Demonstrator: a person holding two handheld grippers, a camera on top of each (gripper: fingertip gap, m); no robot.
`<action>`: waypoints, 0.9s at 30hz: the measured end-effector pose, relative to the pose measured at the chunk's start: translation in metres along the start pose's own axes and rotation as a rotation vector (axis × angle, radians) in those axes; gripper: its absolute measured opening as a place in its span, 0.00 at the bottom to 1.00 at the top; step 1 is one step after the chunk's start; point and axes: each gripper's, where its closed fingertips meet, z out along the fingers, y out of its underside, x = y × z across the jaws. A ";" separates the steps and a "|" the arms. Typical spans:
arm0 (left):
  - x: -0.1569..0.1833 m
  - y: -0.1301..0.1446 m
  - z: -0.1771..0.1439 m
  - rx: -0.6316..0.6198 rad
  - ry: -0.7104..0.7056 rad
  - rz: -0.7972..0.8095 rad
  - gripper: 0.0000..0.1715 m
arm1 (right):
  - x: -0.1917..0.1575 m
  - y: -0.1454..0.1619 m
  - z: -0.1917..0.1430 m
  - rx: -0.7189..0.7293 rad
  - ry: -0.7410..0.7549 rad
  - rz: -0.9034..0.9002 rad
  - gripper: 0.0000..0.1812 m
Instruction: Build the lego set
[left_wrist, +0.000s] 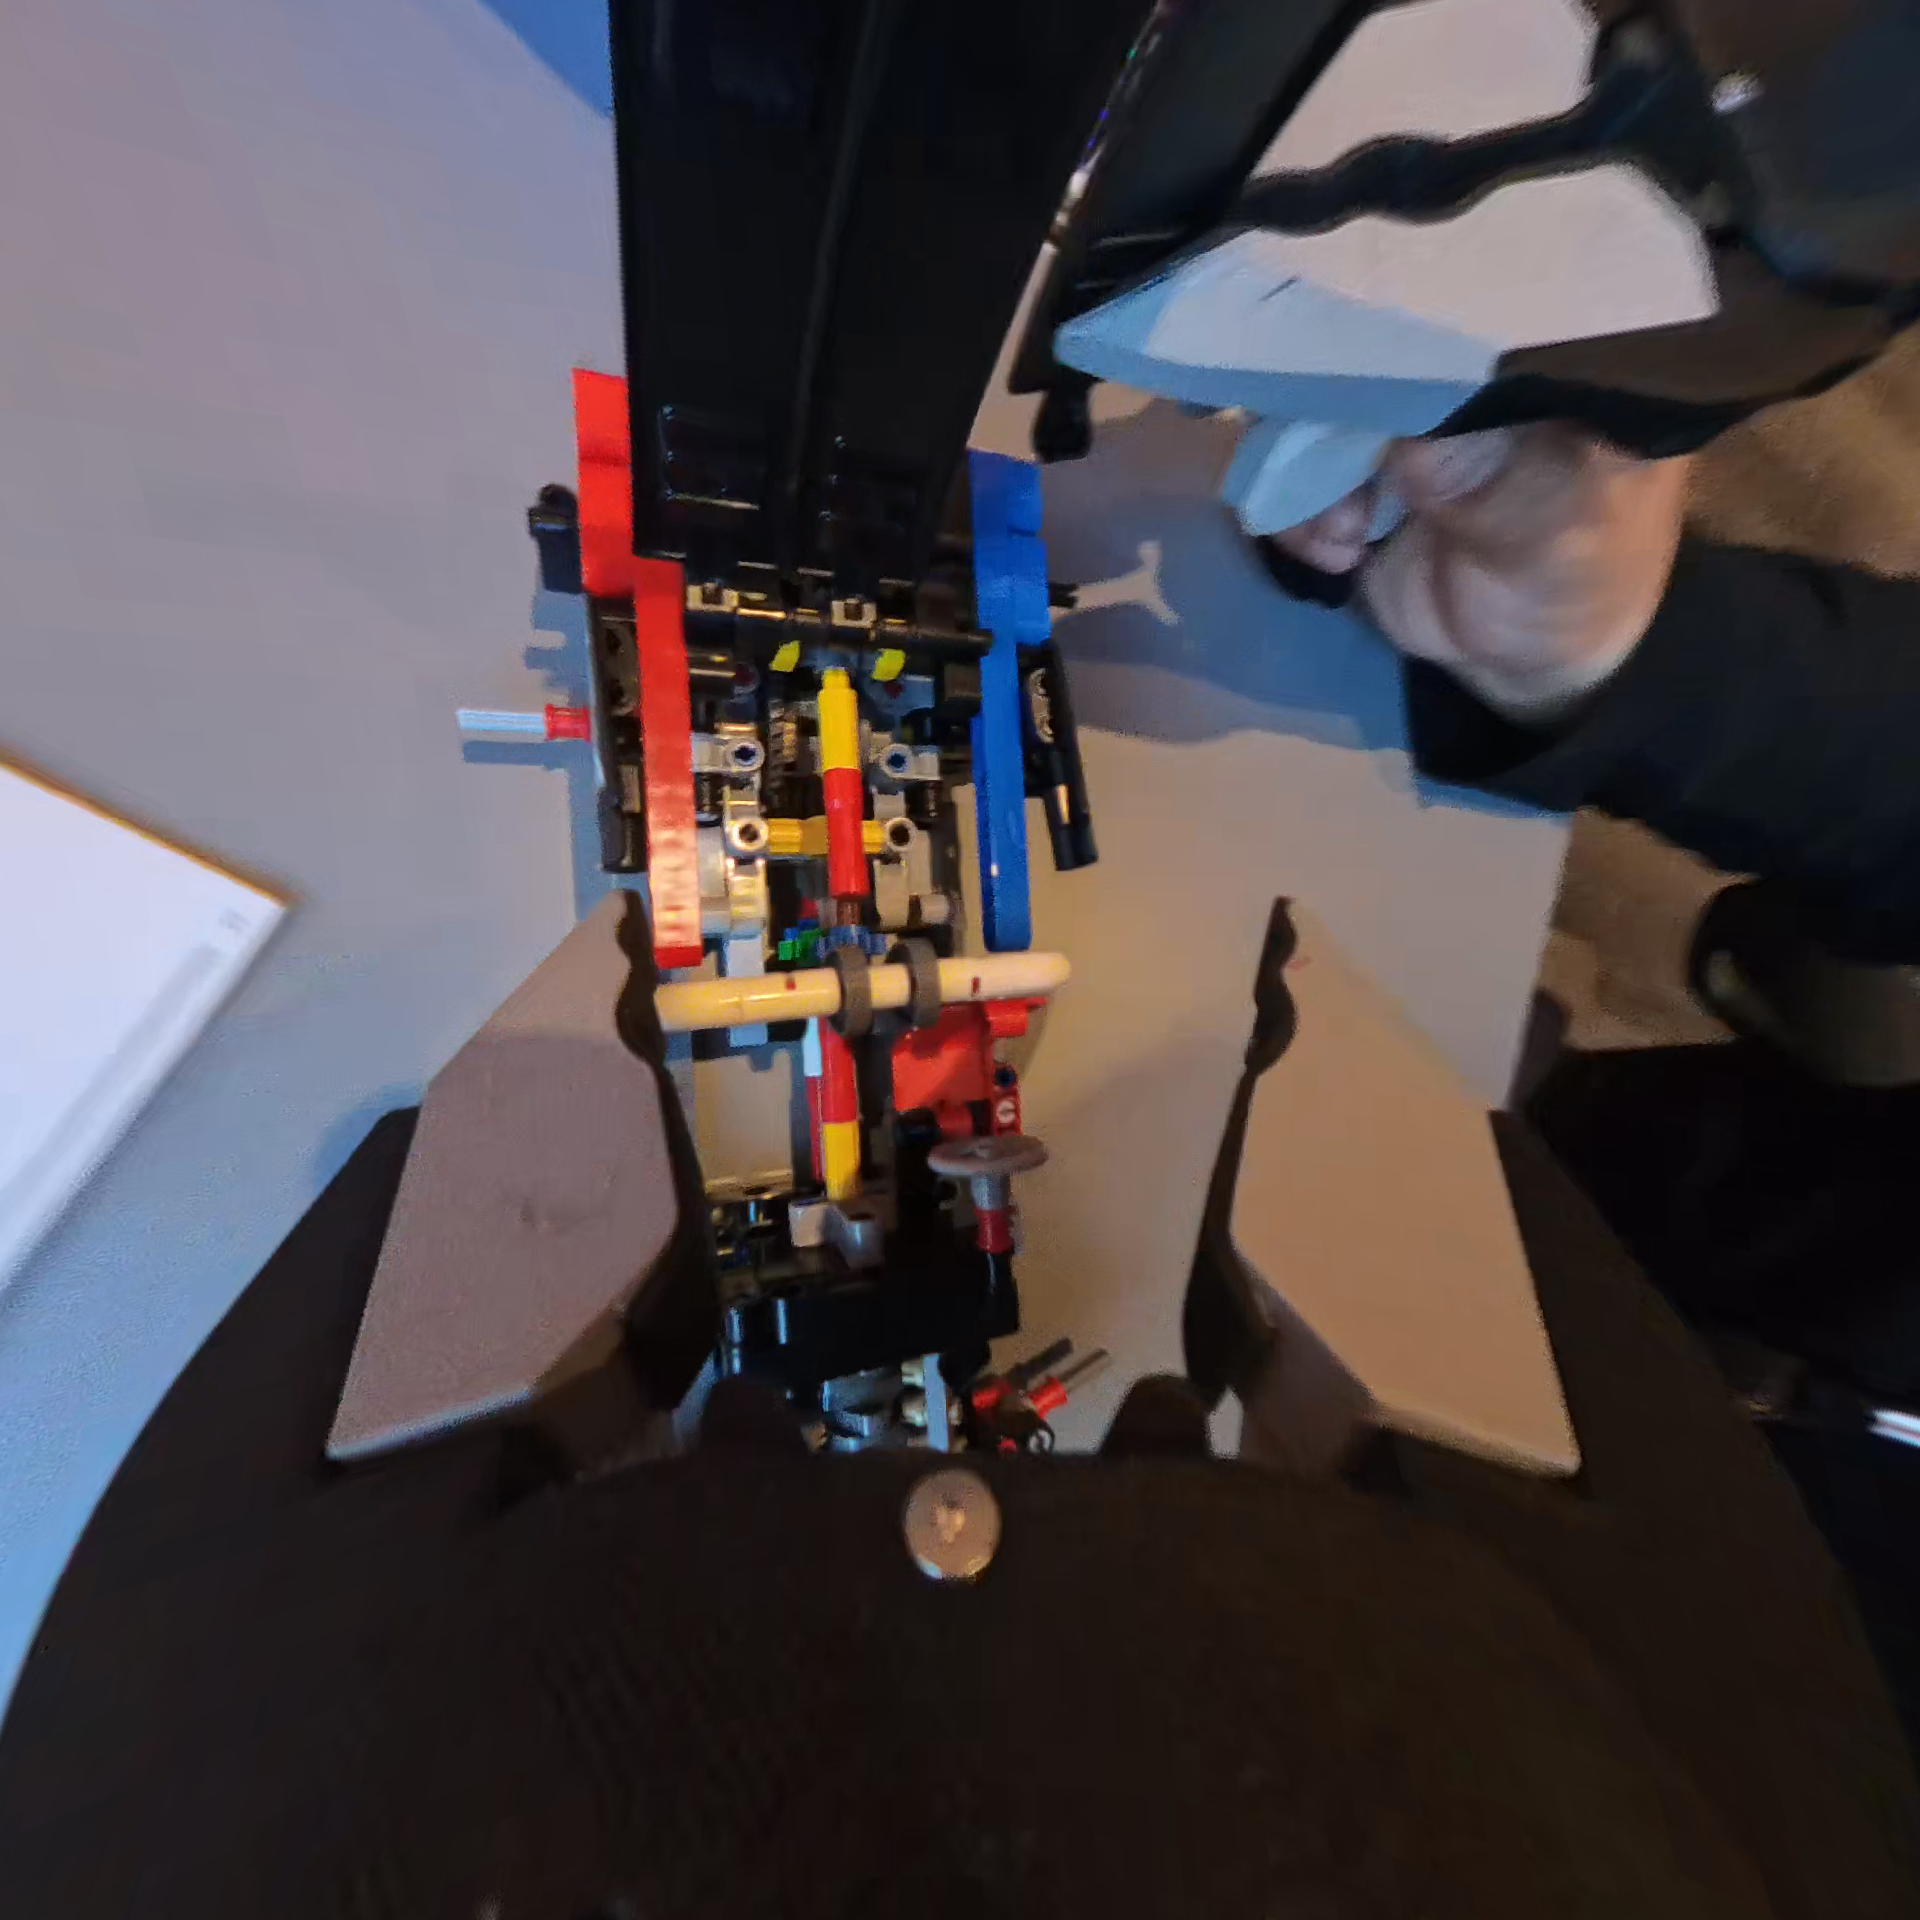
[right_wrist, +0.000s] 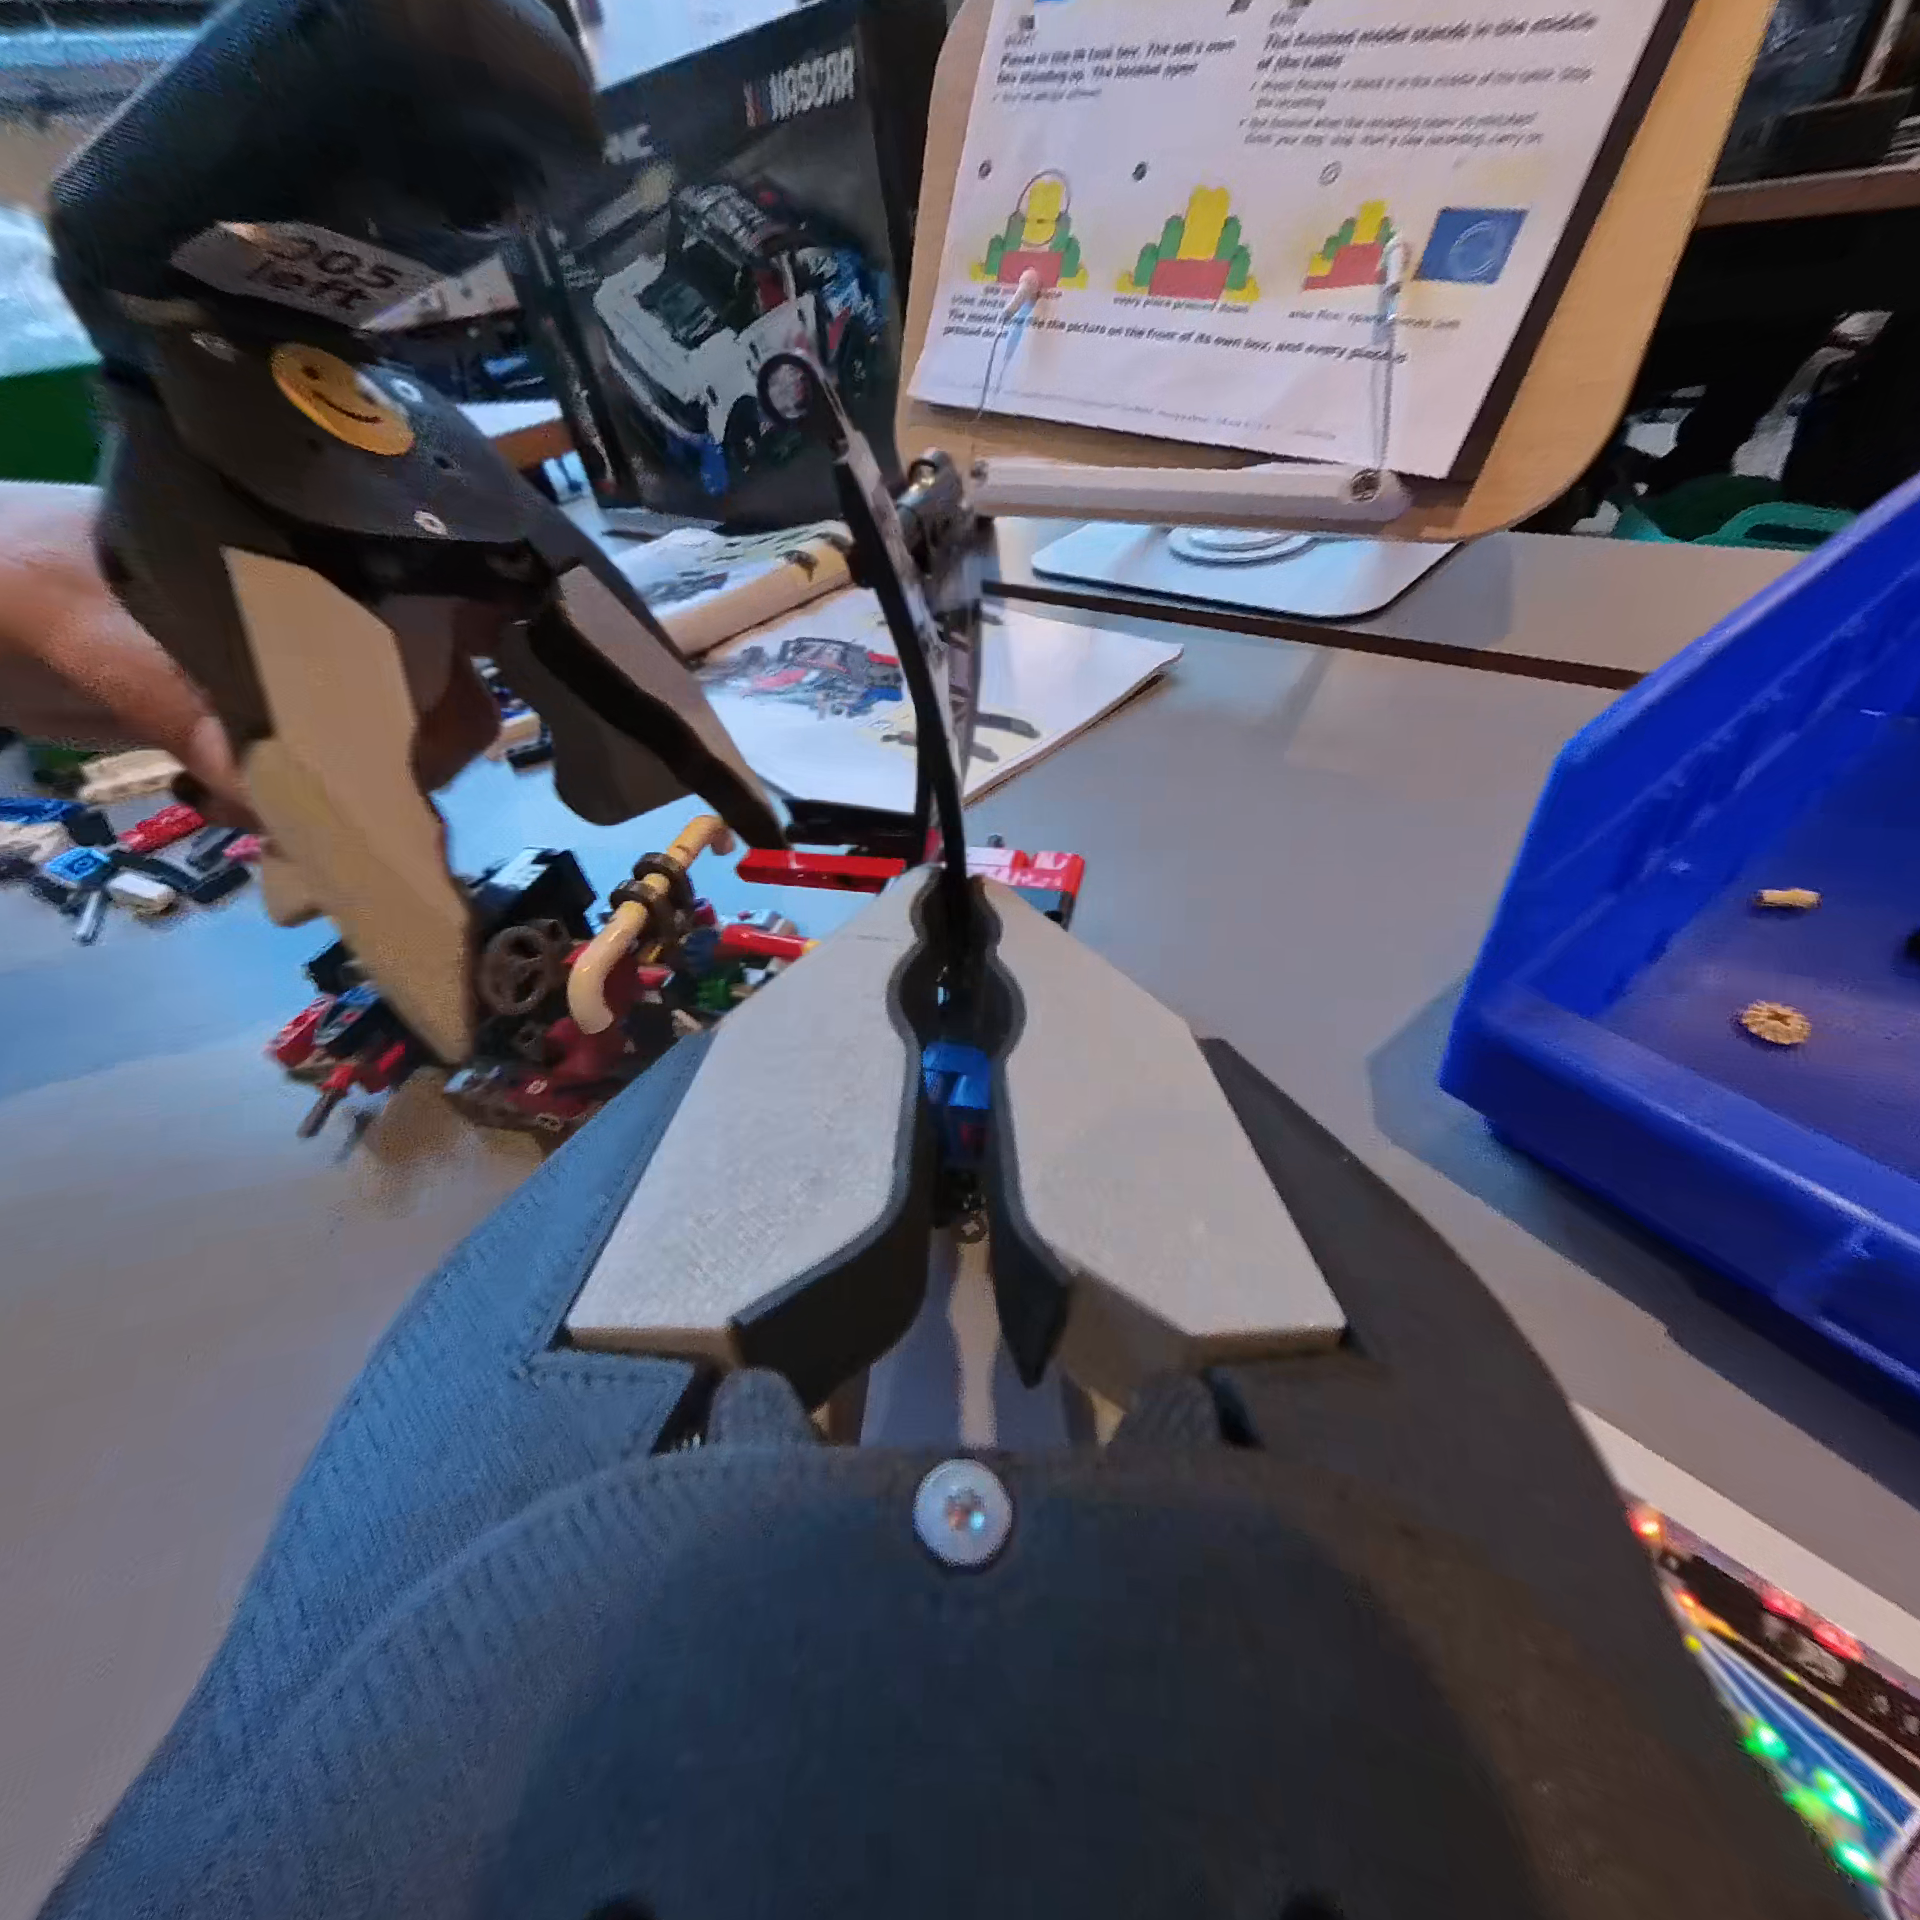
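Note:
The partly built lego chassis (left_wrist: 842, 831) lies on the grey table, with a red beam (left_wrist: 665, 790) on its left, a blue beam (left_wrist: 1003, 727) on its right and a cream tube (left_wrist: 997, 977) across it. Long black panels (left_wrist: 790, 260) rise from its far end. My left gripper (left_wrist: 956, 935) is open and straddles the near end of the chassis; only its left finger is close against it. My right gripper (right_wrist: 951, 904) is shut on the edge-on black panel (right_wrist: 914, 644), with the blue beam (right_wrist: 956, 1081) between its fingers. It also shows in the left wrist view (left_wrist: 1247, 343).
A blue bin (right_wrist: 1558, 1143) with small tan parts stands at the right. An open instruction booklet (right_wrist: 1039, 696), the set's box (right_wrist: 727, 312) and a stand with a sheet (right_wrist: 1247, 260) are behind. Loose pieces (right_wrist: 125, 852) lie at the left. A hand (left_wrist: 1507, 582) holds the right gripper.

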 end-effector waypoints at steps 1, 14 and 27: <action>0.008 0.005 -0.002 0.017 0.016 -0.027 0.66 | -0.004 0.000 0.000 0.002 -0.011 -0.010 0.00; 0.026 0.046 -0.072 0.331 0.010 0.004 0.52 | -0.036 0.002 0.003 0.015 -0.096 -0.190 0.00; -0.039 0.008 -0.088 0.840 -0.283 0.199 0.33 | -0.032 -0.011 -0.010 0.108 -0.145 -0.128 0.00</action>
